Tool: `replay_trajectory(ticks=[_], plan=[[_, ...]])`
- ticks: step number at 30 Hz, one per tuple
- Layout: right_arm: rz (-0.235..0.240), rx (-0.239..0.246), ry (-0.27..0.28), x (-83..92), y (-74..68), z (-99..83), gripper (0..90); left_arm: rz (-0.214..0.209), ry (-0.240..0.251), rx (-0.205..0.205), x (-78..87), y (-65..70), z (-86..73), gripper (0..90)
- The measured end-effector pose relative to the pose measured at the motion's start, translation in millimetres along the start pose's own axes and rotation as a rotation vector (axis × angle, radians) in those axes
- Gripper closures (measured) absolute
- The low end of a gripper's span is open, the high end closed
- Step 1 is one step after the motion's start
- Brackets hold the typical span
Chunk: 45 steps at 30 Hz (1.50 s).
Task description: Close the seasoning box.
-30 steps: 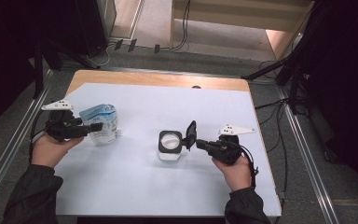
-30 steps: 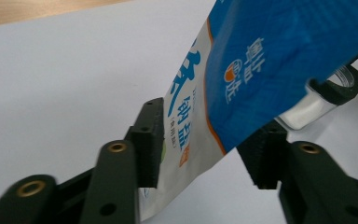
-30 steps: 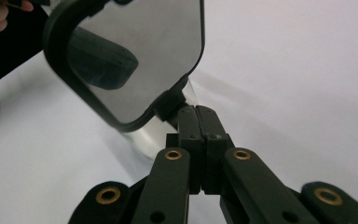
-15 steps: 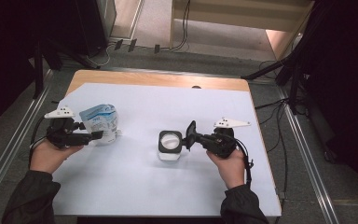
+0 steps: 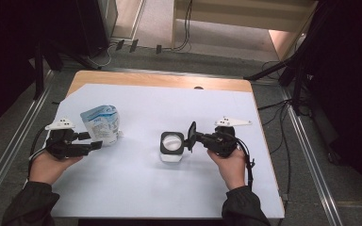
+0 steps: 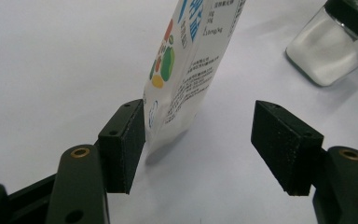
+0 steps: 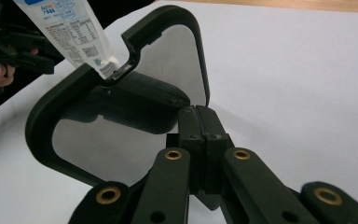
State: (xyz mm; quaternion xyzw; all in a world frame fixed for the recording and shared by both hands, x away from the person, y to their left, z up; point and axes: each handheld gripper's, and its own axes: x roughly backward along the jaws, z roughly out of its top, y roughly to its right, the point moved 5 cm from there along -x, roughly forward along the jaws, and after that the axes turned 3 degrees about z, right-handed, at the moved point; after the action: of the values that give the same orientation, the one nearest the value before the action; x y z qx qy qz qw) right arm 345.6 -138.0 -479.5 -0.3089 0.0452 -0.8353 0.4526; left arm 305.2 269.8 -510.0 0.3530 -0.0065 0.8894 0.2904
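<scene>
A white and blue printed pouch (image 5: 101, 125) stands upright on the white sheet at the left. My left gripper (image 5: 90, 141) sits just in front of it. In the left gripper view the pouch (image 6: 186, 70) has its bottom corner by the left pad (image 6: 123, 144), and the other pad stands well clear. The left gripper (image 6: 205, 144) has just been opening and is open. A square glass jar (image 5: 172, 146) of white powder stands mid-table, with its black lid (image 5: 191, 136) swung up to the right. My right gripper (image 7: 200, 126) is shut on that lid (image 7: 140, 105).
The white sheet (image 5: 169, 188) covers most of the wooden table (image 5: 169, 82). The jar (image 6: 331, 51) is off to the pouch's right. Metal rails, cables and dark stands surround the table on the floor.
The left gripper has let go of the pouch and drawn back and down toward the person. The pouch stays standing. The right gripper keeps its hold on the lid, hardly moving.
</scene>
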Motion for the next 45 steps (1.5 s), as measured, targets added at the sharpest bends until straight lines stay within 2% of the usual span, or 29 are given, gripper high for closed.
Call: replay_trajectory(ticks=[4,20,22,26,28,32,35,40,45], plan=[[0.011,-0.011,0.009,-4.1,-2.4,1.6,90.0,-0.004,-0.016,0.001,-2.2,-2.2,-1.4,36.4],[0.032,0.054,-0.005,-17.0,-15.9,4.2,89.5,-0.019,-0.007,-0.009,-3.4,0.1,-1.0,36.4],[0.034,0.061,-0.004,-16.9,-15.9,4.7,85.9,-0.023,-0.012,-0.011,-2.7,0.6,-1.2,36.4],[0.008,0.120,0.003,-14.1,-12.1,4.9,66.2,-0.018,-0.010,-0.008,-1.3,1.4,-1.4,36.3],[-0.010,0.145,0.008,-11.7,-9.8,4.8,64.0,-0.020,-0.010,-0.016,-0.3,2.3,-1.3,36.3],[-0.032,0.128,0.029,-2.5,-2.4,4.3,59.2,-0.013,-0.003,-0.014,-0.1,2.5,-1.5,36.2],[-0.055,0.106,0.053,5.5,4.9,3.9,54.2,-0.036,0.006,-0.018,2.1,1.9,-1.1,36.2],[-0.103,0.068,0.089,24.0,20.9,4.1,52.9,-0.036,0.010,-0.009,6.0,-1.5,-1.4,36.2],[-0.123,0.041,0.103,32.2,32.1,-0.8,52.4,-0.024,0.003,-0.016,4.1,-0.9,-2.3,36.2]])
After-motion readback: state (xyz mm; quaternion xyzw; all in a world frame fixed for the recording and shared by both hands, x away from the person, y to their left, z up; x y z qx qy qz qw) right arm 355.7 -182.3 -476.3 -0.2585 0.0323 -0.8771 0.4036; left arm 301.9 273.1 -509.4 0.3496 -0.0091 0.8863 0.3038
